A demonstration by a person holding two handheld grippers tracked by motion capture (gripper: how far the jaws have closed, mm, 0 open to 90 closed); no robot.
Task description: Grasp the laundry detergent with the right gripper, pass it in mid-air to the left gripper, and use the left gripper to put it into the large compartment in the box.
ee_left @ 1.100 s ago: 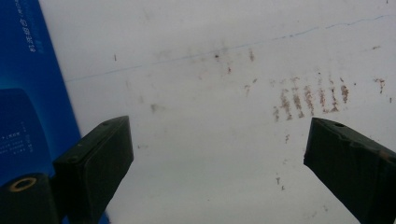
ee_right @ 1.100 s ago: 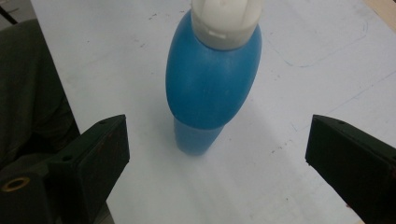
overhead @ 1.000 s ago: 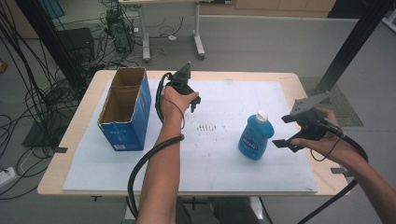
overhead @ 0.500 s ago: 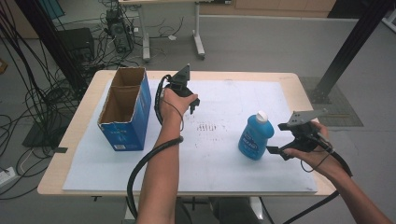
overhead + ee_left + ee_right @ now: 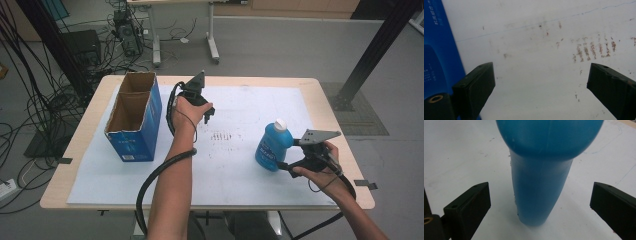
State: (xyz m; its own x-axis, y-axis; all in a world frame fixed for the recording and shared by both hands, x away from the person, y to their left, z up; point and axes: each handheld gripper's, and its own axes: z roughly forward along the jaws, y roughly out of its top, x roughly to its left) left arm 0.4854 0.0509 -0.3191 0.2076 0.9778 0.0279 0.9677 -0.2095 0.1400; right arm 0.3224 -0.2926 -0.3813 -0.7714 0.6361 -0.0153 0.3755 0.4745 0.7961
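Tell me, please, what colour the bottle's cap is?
White, on the blue bottle; the cap shows best in the high view.

blue bottle with a white cap, the blue plain and smooth up close. blue box with brown cardboard inside and small white print on its side. white sheet over a pale wood desk, marked with a row of short brownish strokes, scattered brown specks and a thin blue line. black right tool under a grey plate. black left tool, black cable. grey floor with black cables.
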